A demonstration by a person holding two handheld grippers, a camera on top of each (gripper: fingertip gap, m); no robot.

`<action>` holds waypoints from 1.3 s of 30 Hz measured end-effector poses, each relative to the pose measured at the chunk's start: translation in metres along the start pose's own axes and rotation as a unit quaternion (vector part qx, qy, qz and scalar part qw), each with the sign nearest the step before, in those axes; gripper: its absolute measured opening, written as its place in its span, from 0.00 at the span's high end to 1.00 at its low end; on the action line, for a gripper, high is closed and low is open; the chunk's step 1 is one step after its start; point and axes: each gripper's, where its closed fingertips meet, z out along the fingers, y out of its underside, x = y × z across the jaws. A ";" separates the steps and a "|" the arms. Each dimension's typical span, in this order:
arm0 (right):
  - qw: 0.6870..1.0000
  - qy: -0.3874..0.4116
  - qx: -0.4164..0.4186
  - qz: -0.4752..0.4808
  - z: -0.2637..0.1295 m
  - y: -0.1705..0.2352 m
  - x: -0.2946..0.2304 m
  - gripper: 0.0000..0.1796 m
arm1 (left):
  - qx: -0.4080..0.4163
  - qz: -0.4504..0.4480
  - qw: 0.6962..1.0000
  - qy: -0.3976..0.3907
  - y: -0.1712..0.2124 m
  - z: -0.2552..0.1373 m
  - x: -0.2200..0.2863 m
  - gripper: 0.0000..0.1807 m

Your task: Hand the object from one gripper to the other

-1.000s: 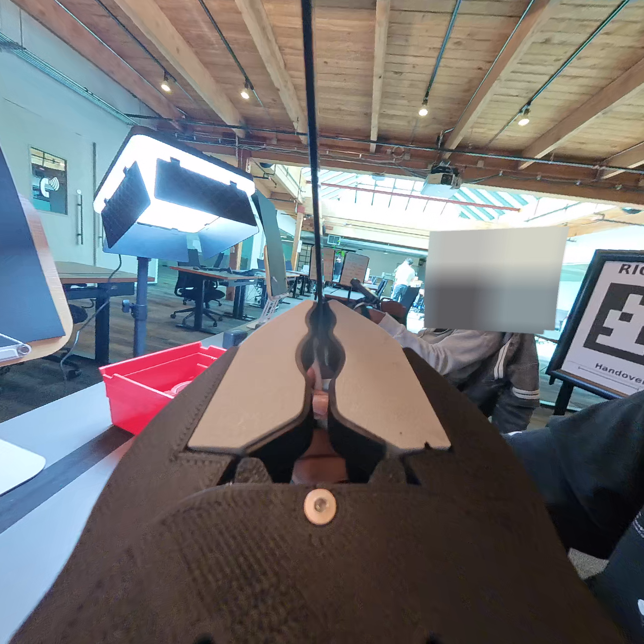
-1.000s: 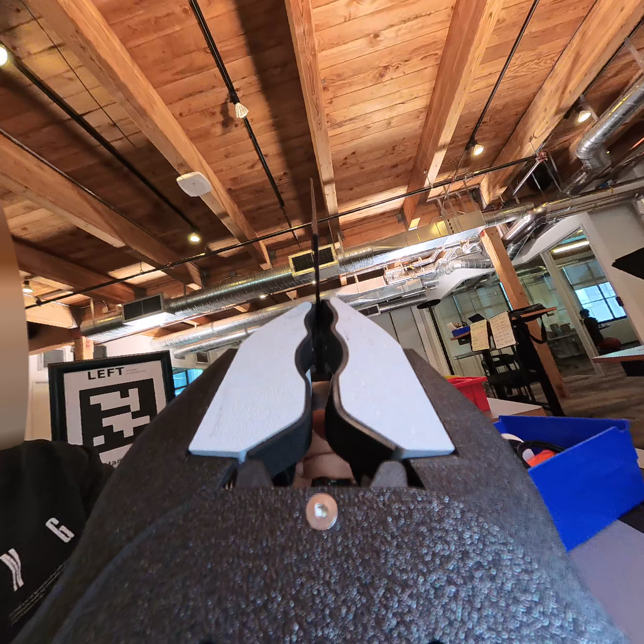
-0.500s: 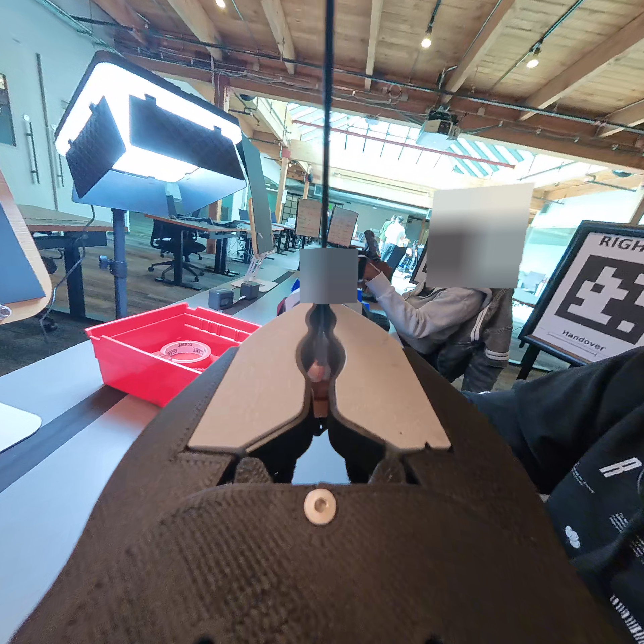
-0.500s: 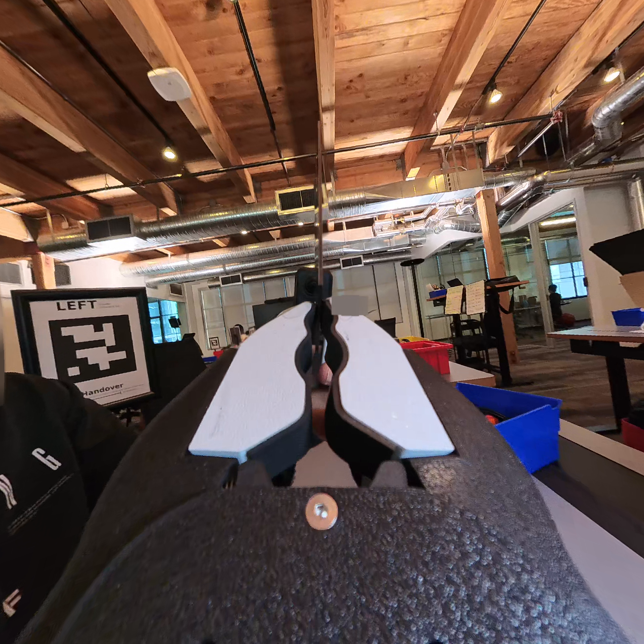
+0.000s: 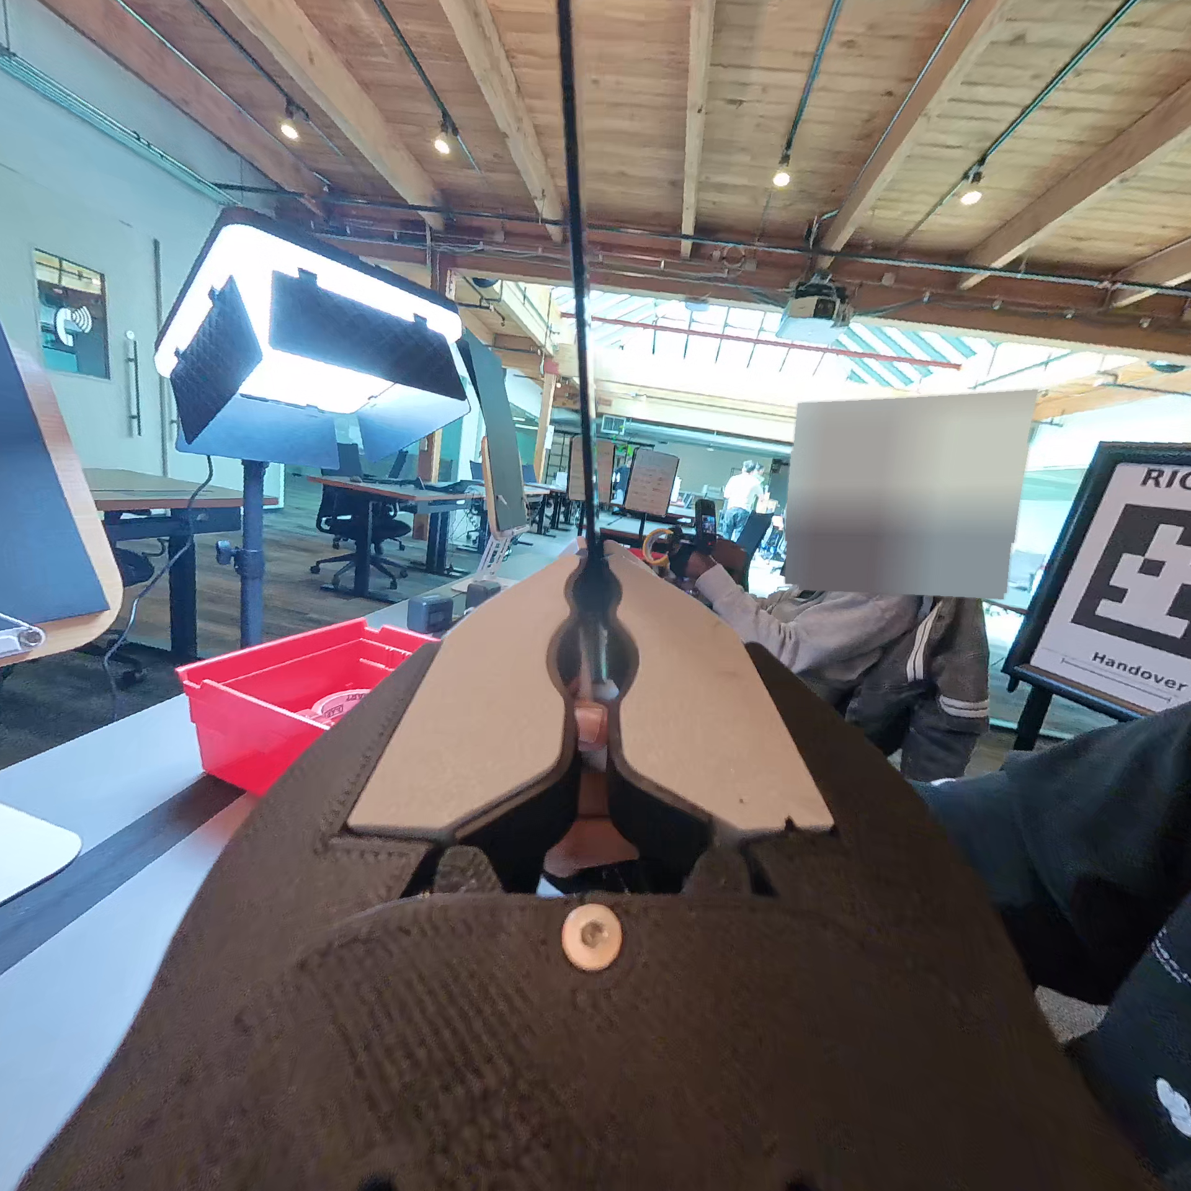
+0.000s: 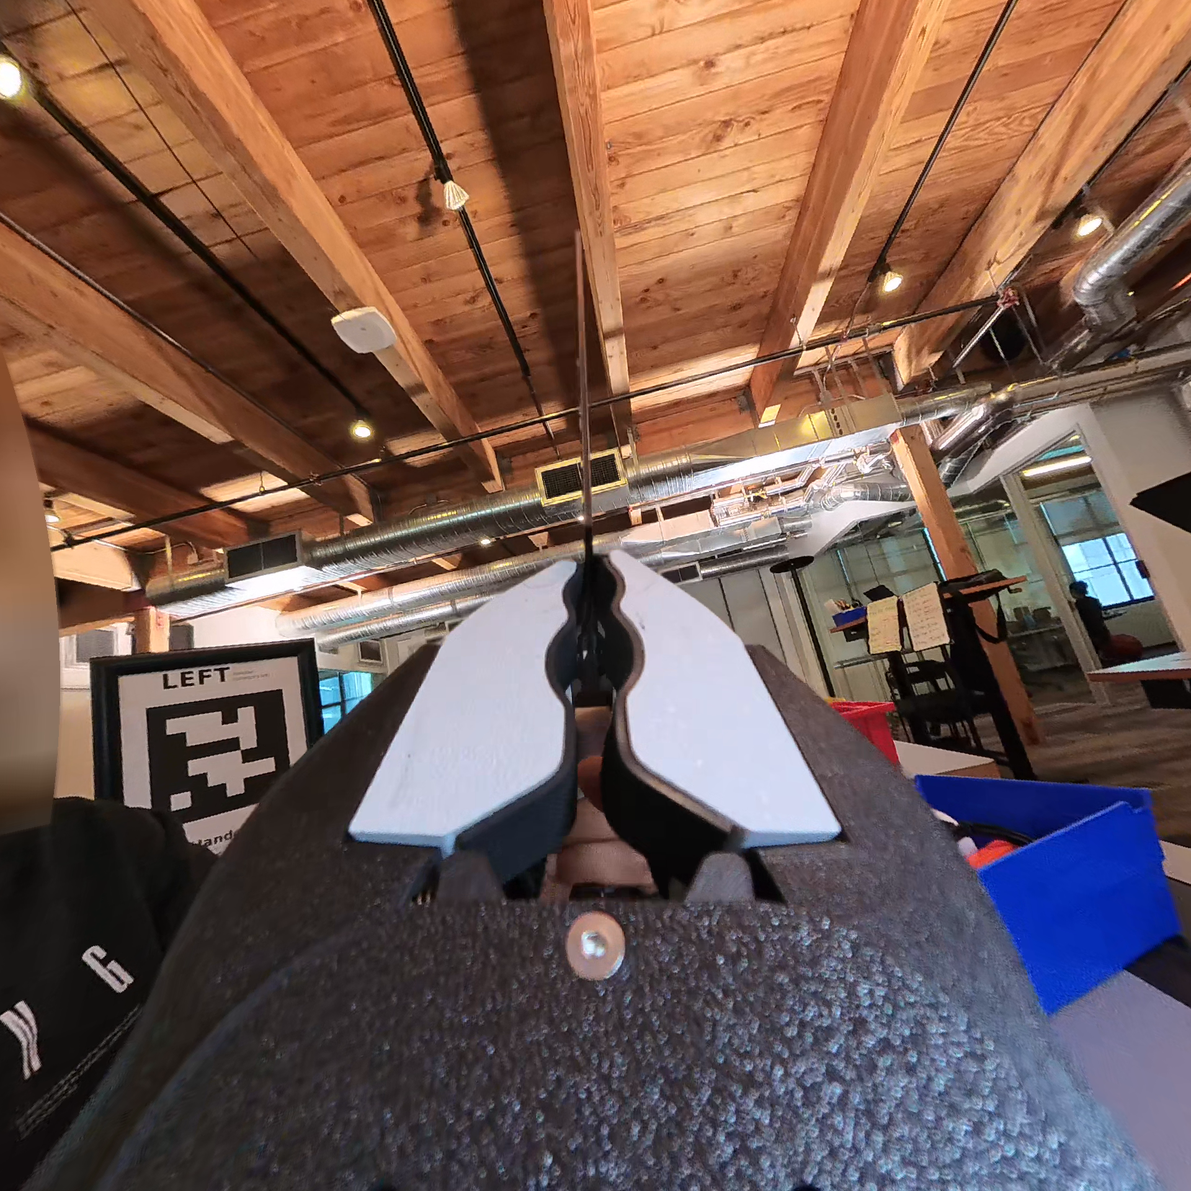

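Note:
My left gripper (image 5: 593, 557) is shut on a thin black rod (image 5: 577, 271). The rod rises from between the fingertips out of the top of the left wrist view; its pale lower end shows in the gap between the fingers. My right gripper (image 6: 590, 561) is shut on a thin black ridged strip (image 6: 583, 399). The strip stands up from the fingertips and ends against the wooden ceiling. Neither gripper shows in the other's view. I cannot tell what either thin object is.
A red bin (image 5: 271, 702) holding a tape roll sits on the grey table (image 5: 77, 967) to the left. A lit panel lamp (image 5: 309, 348) stands behind it. A blue bin (image 6: 1070, 889) is at the right. Framed marker signs (image 5: 1134, 580) (image 6: 206, 728) stand nearby. A seated person (image 5: 889, 651) is ahead.
Both views tipped down towards the table half a second ago and have tilted back up to about where they were a second ago. Both grippers stayed shut.

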 end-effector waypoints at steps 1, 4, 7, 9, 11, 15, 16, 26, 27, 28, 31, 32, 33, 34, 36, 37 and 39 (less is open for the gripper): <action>1.000 0.004 -0.011 -0.004 0.000 0.001 0.001 0.99 | -0.008 0.001 1.000 0.000 0.000 -0.001 -0.001 0.99; 0.997 0.025 -0.049 -0.044 0.000 0.001 0.004 0.94 | -0.035 -0.004 0.999 0.000 0.000 -0.005 -0.003 0.99; 0.991 0.032 -0.097 -0.081 -0.002 -0.002 0.005 0.90 | -0.071 -0.006 0.997 0.003 0.002 -0.010 -0.004 0.99; 0.987 0.030 -0.128 -0.088 -0.004 0.000 0.005 0.92 | -0.085 -0.010 0.996 0.008 0.003 -0.012 -0.003 0.99; 0.984 0.027 -0.152 -0.086 -0.004 0.006 0.006 0.94 | -0.094 -0.010 0.995 0.010 0.005 -0.012 -0.003 0.99; 0.983 0.016 -0.163 -0.081 -0.003 0.011 0.003 0.99 | -0.089 -0.020 0.996 0.011 0.004 -0.013 -0.004 0.99; 0.983 0.016 -0.160 -0.082 -0.003 0.011 0.003 0.99 | -0.084 -0.022 0.996 0.011 0.003 -0.013 -0.005 0.99; 0.998 0.002 -0.045 -0.031 0.001 -0.002 -0.002 0.99 | 0.000 -0.025 0.999 0.023 -0.012 -0.012 -0.002 0.95; 0.999 0.004 -0.029 -0.029 0.001 -0.006 -0.003 0.99 | 0.001 -0.022 0.999 0.024 -0.012 -0.012 -0.001 0.94; 1.000 0.005 -0.015 -0.023 0.000 -0.010 -0.002 0.99 | 0.001 -0.021 1.000 0.024 -0.011 -0.011 -0.001 0.93; 1.000 0.013 -0.003 -0.015 -0.001 -0.009 0.001 0.99 | 0.000 -0.015 1.000 0.018 -0.007 -0.006 0.000 0.92; 1.000 0.014 -0.003 -0.011 0.000 -0.006 0.001 0.99 | -0.003 -0.012 1.000 0.010 -0.004 -0.005 -0.001 0.93; 1.000 0.013 -0.004 -0.006 0.000 -0.003 0.002 0.99 | -0.006 -0.009 1.000 0.002 -0.002 -0.004 -0.003 0.96; 1.000 0.017 0.001 -0.002 0.000 -0.002 0.003 0.99 | -0.008 -0.005 1.000 -0.003 -0.001 -0.004 -0.004 0.99; 1.000 0.024 -0.010 0.003 0.000 0.001 0.007 0.99 | -0.023 -0.005 1.000 -0.008 0.000 -0.006 -0.007 0.99; 0.999 0.028 -0.025 -0.002 0.000 0.003 0.008 0.99 | -0.034 -0.006 0.999 -0.009 0.000 -0.007 -0.008 0.99; 0.997 0.038 -0.067 -0.031 0.000 0.008 0.011 0.97 | -0.049 -0.009 0.999 -0.005 -0.001 -0.011 -0.009 0.99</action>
